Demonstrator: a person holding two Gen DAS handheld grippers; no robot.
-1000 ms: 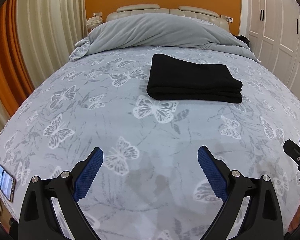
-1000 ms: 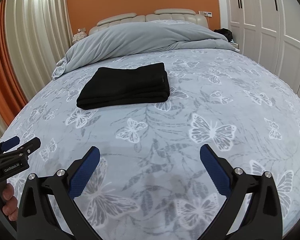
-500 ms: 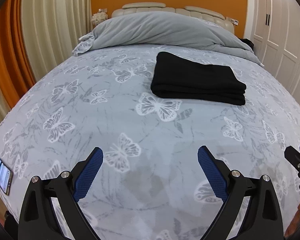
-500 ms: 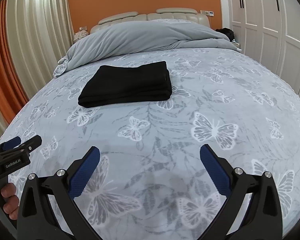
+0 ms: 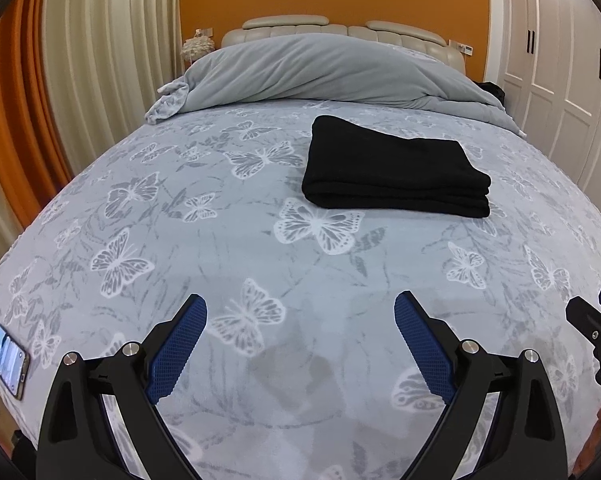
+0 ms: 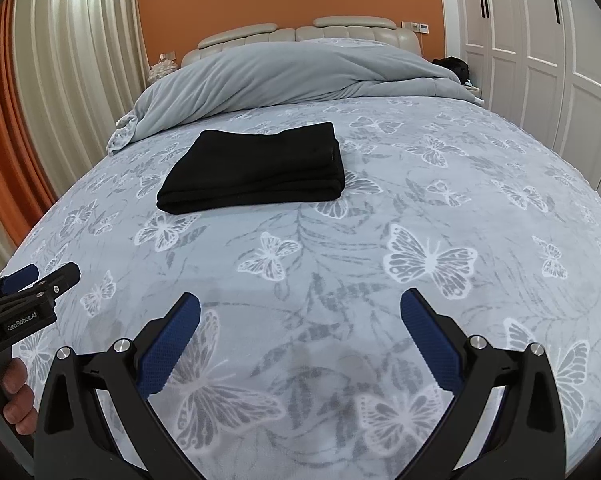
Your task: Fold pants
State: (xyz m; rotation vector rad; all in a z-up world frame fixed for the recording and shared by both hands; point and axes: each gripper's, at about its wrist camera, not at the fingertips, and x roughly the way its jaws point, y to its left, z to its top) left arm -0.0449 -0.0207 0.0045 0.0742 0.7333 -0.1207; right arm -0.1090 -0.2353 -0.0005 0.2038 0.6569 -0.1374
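The left tongs (image 5: 300,316) hang over the near end of the bed (image 5: 220,240) with their blue pads spread wide and nothing between them. The right tongs (image 6: 300,314) do the same, also empty. Both are well short of the pants (image 5: 396,170).

The pants lie near the middle of the bed, just in front of the heaped duvet (image 5: 320,68), as a flat black rectangle of several stacked layers with a rounded fold edge facing the cameras. By the look of it the folding is done: the bundle is compact, square-edged and sits by itself. At most a small tidy of the corners might be left, and neither view shows a loose leg or waistband that needs it.

The left view alone shows a phone (image 5: 6,360) at the near left edge of the bed, and only a sliver of the right tongs at its right border. The right view alone shows the hand (image 6: 16,392) that holds the left tongs and the side of that tool, which carries a label.
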